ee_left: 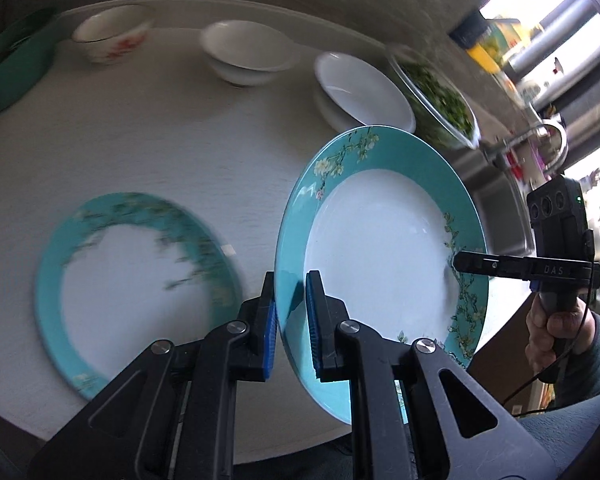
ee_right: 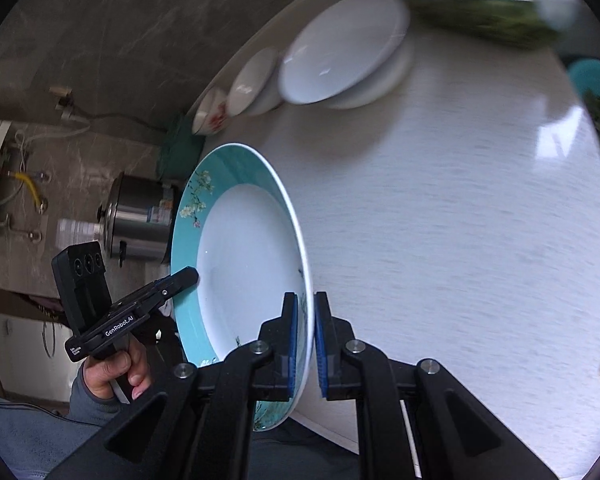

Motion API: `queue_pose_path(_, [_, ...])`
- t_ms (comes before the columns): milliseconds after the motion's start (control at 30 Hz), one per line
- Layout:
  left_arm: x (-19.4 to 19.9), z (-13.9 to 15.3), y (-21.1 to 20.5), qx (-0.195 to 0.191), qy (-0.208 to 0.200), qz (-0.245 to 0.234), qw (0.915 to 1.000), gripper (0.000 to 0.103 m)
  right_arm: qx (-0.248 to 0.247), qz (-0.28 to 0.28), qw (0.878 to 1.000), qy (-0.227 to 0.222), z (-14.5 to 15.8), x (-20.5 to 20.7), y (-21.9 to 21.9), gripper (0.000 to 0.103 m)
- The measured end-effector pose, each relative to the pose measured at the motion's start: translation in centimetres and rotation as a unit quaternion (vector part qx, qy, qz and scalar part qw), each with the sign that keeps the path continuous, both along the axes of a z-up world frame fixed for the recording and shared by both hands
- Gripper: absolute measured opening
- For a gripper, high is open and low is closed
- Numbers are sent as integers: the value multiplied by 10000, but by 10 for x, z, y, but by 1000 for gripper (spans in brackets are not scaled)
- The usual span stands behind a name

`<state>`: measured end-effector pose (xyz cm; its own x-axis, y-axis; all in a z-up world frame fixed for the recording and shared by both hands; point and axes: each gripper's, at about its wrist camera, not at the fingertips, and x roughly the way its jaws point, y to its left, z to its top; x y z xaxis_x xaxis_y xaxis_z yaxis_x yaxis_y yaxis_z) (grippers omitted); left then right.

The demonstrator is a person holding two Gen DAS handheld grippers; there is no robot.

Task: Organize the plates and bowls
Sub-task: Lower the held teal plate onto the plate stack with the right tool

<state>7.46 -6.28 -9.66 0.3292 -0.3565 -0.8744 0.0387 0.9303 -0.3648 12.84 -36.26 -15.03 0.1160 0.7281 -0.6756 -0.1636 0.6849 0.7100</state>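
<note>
While we carry the round teal-rimmed white ceramic plate (ee_left: 380, 240) above the pale textured stone countertop (ee_left: 140, 140), the left gripper (ee_left: 292, 320) and right gripper (ee_right: 305, 340) each clamped on opposite rims, we should keep it level toward its matching plate (ee_left: 132, 292), clear of the stacked white bowls (ee_left: 360, 92).

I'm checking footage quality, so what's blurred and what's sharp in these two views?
Left wrist view: the held teal-rimmed floral plate is sharp, while the second teal-rimmed plate on the table is motion-smeared. Right wrist view: the glass bowl of greens and stacked white bowls smear.
</note>
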Motion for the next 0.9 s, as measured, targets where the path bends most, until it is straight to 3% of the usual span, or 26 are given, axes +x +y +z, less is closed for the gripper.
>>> queue_pose_path(433, [-46, 5, 144, 184, -10, 719, 9972, 12, -70, 796, 9968, -17, -3, 2, 135, 12])
queue_pose_path(667, [-52, -15, 186, 274, 82, 809, 9963, 12, -329, 984, 9946, 67, -19, 1, 182, 14])
queue_pose_path(900, [-53, -43, 203, 296, 225, 769, 9963, 14, -534, 914, 9943, 140, -34, 0, 202, 14])
